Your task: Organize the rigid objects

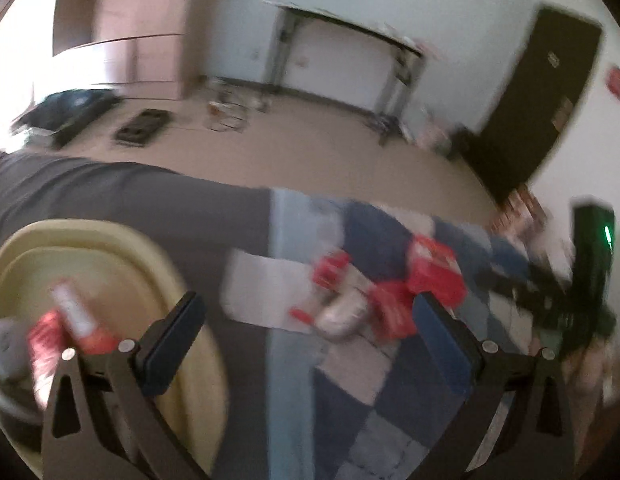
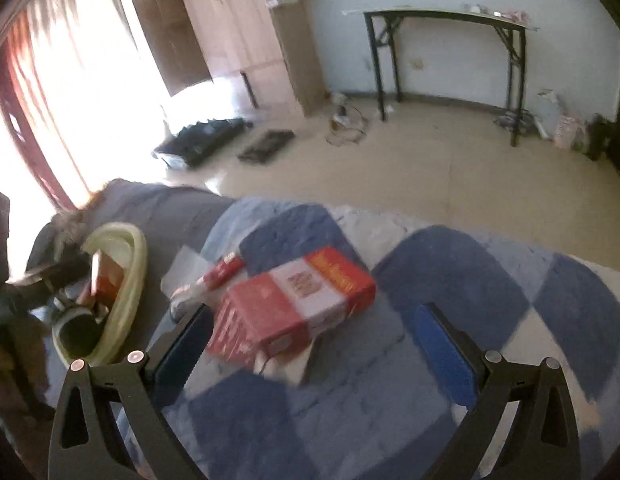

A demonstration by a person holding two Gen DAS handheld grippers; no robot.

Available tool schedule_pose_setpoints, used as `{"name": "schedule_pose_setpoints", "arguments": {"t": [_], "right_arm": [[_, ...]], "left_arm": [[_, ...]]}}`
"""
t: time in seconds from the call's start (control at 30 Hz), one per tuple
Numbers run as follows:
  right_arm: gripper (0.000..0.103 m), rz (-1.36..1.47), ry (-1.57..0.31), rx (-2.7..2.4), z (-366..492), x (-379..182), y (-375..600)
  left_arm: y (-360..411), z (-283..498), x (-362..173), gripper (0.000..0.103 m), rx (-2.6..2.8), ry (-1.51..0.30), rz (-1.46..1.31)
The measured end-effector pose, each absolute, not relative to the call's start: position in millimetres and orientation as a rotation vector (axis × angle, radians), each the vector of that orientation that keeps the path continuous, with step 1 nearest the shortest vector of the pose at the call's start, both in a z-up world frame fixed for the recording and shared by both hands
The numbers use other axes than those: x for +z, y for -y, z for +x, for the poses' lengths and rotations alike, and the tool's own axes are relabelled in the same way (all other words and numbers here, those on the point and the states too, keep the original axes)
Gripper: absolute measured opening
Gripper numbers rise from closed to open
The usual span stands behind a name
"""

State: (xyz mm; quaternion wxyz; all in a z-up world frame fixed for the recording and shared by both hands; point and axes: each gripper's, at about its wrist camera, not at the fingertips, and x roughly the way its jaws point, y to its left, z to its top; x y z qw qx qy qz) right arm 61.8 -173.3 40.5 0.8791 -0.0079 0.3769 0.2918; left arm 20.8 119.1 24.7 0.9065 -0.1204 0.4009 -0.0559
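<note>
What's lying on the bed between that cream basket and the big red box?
In the right wrist view, a red-and-white tube on a clear wrapper lies between the cream basket and the red box; the rest is grey sheet and checked quilt.

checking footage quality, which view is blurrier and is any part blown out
Left wrist view: heavy motion smear; the red boxes and the cream basket lack sharp edges. Right wrist view: milder blur, the red box readable in shape, but the curtained window is blown out white. Both bend strongly at the rim.

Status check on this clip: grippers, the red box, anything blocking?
Left gripper and right gripper both open, empty. Red box loose on checkered blanket, cream basin already holds items. Nothing blocking.
</note>
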Motion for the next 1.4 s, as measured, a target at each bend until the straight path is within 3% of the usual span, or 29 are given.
{"name": "schedule_pose_setpoints", "arguments": {"t": [0.13, 0.37, 0.6, 1.4], "right_arm": [[0.103, 0.051, -0.768, 0.76, 70, 20, 173], [0.103, -0.033, -0.726, 0.739, 73, 3, 161], [0.103, -0.012, -0.688, 0.782, 90, -12, 161], [0.103, -0.1, -0.626, 0.865, 89, -24, 143]], "left_arm": [[-101, 24, 7, 0.103, -0.192, -0.866, -0.128], [-94, 29, -1, 0.103, -0.211, -0.762, -0.11], [-86, 41, -21, 0.103, -0.215, -0.821, -0.097], [-71, 44, -28, 0.103, -0.225, -0.785, -0.009]]}}
